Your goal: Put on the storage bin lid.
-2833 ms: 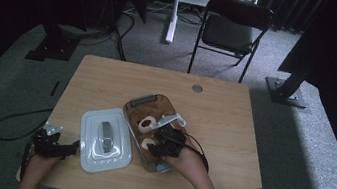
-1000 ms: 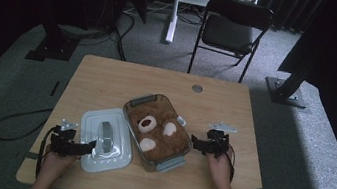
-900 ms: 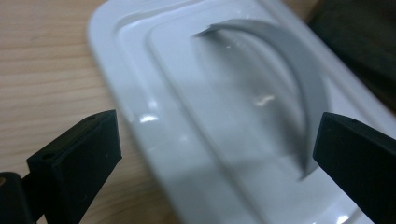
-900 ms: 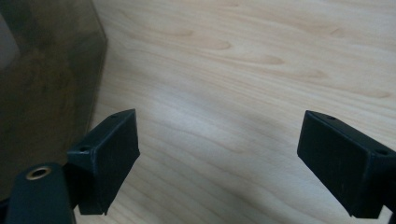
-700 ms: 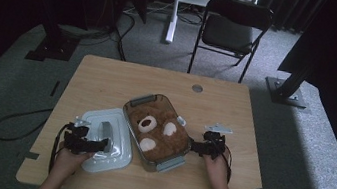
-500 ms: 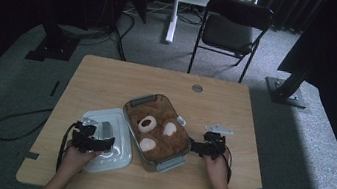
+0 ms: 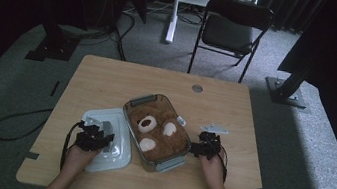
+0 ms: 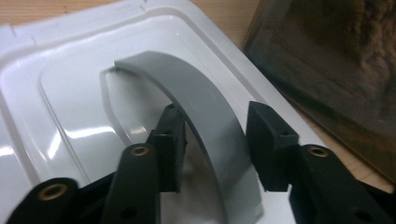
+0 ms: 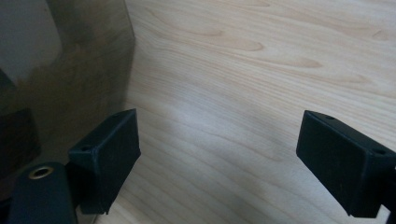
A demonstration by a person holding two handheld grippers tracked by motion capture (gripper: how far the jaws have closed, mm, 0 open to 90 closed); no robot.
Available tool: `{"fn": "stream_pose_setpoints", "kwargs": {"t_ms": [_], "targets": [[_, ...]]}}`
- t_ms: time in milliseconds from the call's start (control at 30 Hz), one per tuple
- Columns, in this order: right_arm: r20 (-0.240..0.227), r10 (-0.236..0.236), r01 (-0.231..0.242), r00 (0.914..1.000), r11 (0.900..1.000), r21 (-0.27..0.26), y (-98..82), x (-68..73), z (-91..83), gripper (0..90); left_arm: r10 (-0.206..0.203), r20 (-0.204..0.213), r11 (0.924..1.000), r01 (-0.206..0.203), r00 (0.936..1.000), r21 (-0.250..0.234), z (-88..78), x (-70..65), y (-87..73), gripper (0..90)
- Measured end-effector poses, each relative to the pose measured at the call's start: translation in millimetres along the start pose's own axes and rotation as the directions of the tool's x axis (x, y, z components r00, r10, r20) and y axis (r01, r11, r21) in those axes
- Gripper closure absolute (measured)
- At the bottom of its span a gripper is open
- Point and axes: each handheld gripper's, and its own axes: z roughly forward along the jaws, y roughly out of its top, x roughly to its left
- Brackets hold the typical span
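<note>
A white lid [image 7: 114, 157] lies flat on the table, left of a clear container [image 7: 148, 100] that holds a brown teddy bear [image 7: 156, 130]. My left gripper [image 7: 103, 138] is over the lid. In the left gripper view its jaws [image 8: 215, 140] have just been closing on the lid's arched grey handle [image 8: 201, 98], with a pad against each edge of it. My right gripper [image 7: 199, 148] rests on the table beside the container's right wall [image 9: 88, 70]. Its jaws [image 9: 217, 154] stand wide open over bare wood.
The wooden table [image 7: 108, 80] has a round cable hole [image 7: 197, 87] at the far side. A black folding chair [image 7: 232, 28] stands beyond the table. Cables trail on the carpet at the left.
My left gripper moved right from the lid's left edge onto its handle and its jaws narrowed around it. The right gripper left the container earlier and has stayed beside it.
</note>
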Motion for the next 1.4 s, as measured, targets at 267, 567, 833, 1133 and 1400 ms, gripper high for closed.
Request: {"fn": "stream_pose_setpoints", "kwargs": {"t_ms": [267, 567, 833, 1133, 1400], "targets": [[-0.028, 0.011, -0.011, 0.9995, 1.000, 0.004, -4.6, -0.5, 0.6, 12.8, -0.067, 0.031, 0.9962, 0.069, 0.9973, -0.054, -14.9, 13.2, 1.4, 72.2], [-0.106, -0.015, 0.015, 0.9942, 1.000, 0.004, -7.7, 7.3, 2.2, 12.6, -0.094, 0.057, 0.9862, 0.101, 0.9940, -0.132, -46.2, 23.1, 9.0, 74.2], [-0.148, -0.070, 0.072, 0.9866, 0.997, 0.003, -6.3, 27.2, 4.2, 12.5, -0.060, 0.069, 0.9623, 0.076, 0.9958, -0.261, -94.9, 19.6, 28.9, 74.2], [-0.171, -0.112, 0.111, 0.9789, 0.994, -0.011, -2.6, 51.0, 5.0, 12.6, 0.027, 0.150, 0.9431, 0.024, 0.9882, -0.332, -129.0, -7.0, 43.6, 74.3], [-0.263, -0.152, 0.154, 0.9528, 0.988, -0.010, -1.4, 73.9, 3.4, 12.6, 0.084, 0.235, 0.9400, 0.002, 0.9684, -0.341, -132.1, -31.0, 55.4, 74.4]]}}
